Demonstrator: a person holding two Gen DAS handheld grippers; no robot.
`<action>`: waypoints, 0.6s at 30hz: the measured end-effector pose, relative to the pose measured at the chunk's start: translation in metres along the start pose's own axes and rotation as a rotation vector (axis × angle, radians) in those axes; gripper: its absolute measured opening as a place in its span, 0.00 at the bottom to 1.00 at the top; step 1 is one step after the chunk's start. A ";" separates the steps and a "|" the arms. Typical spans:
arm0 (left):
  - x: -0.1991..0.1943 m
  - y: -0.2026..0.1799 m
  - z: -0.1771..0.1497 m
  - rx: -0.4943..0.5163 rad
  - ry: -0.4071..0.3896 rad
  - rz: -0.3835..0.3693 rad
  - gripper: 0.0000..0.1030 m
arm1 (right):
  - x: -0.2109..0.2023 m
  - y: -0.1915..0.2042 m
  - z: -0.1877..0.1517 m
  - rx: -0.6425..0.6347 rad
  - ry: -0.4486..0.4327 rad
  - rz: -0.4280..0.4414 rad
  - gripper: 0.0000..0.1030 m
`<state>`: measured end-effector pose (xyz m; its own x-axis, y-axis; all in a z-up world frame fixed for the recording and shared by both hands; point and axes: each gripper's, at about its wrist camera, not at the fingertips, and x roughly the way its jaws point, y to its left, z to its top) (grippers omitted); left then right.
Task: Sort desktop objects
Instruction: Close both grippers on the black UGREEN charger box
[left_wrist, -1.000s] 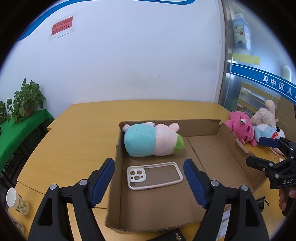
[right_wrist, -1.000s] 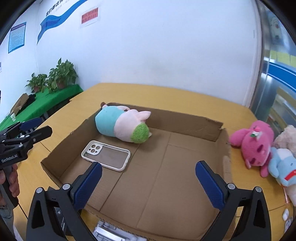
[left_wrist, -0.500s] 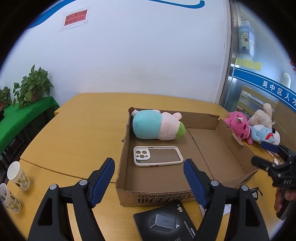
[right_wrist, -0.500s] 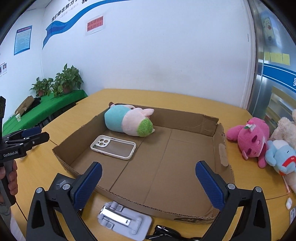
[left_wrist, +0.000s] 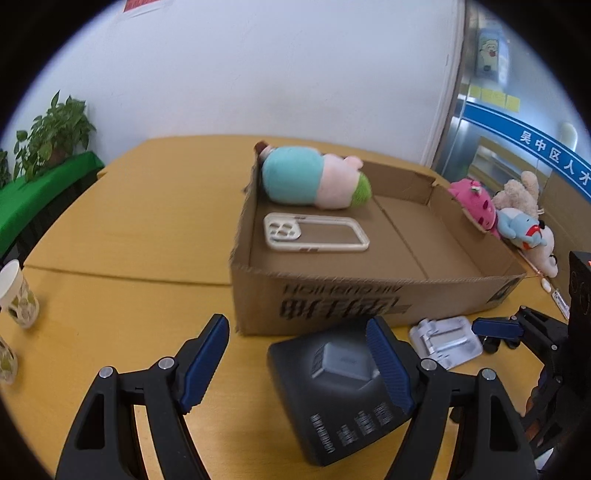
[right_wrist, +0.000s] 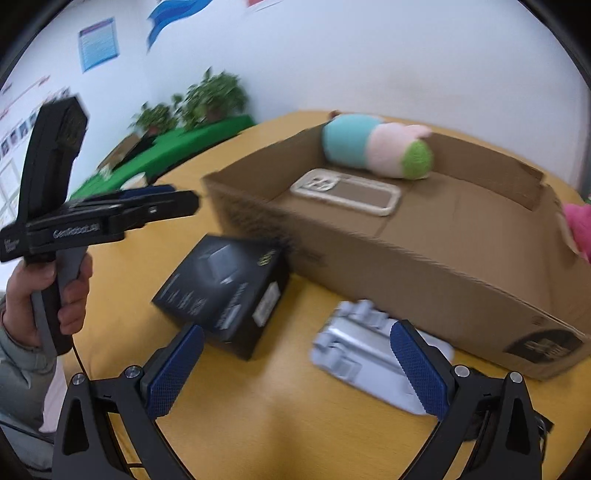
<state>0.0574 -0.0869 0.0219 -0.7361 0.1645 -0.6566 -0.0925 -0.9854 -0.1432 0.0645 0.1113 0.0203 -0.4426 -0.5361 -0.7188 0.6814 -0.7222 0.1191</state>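
A shallow cardboard box (left_wrist: 373, 299) (right_wrist: 436, 280) lies on the yellow table, holding a teal-and-pink plush (left_wrist: 314, 177) (right_wrist: 376, 146) and a white phone case (left_wrist: 314, 236) (right_wrist: 347, 192). In front of the box lie a black charger box (left_wrist: 343, 398) (right_wrist: 225, 291) and a silver folding stand (left_wrist: 445, 338) (right_wrist: 369, 362). My left gripper (left_wrist: 299, 365) is open, low over the table, its right finger above the black box. My right gripper (right_wrist: 295, 376) is open, low, with the silver stand at its right finger. Each gripper shows in the other's view.
A pink plush (left_wrist: 476, 206), a beige plush (left_wrist: 517, 195) and a blue-and-white plush (left_wrist: 524, 232) lie right of the box. Paper cups (left_wrist: 16, 295) stand at the table's left edge. Potted plants (left_wrist: 55, 129) sit on a green bench beyond.
Both grippers have drawn back from over the box and dropped toward the table in front of it. The black box and silver stand now lie close under them.
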 end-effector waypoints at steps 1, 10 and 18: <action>0.002 0.004 -0.003 -0.009 0.015 0.005 0.75 | 0.007 0.010 0.001 -0.031 0.012 -0.003 1.00; 0.030 0.039 -0.028 -0.124 0.158 -0.160 0.75 | 0.061 0.048 0.007 -0.115 0.071 0.055 0.99; 0.038 0.023 -0.040 -0.083 0.190 -0.316 0.74 | 0.045 0.060 -0.012 -0.123 0.071 0.213 0.99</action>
<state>0.0538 -0.1012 -0.0360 -0.5419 0.4726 -0.6950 -0.2349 -0.8791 -0.4147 0.0930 0.0490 -0.0131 -0.2421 -0.6355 -0.7332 0.8228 -0.5350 0.1920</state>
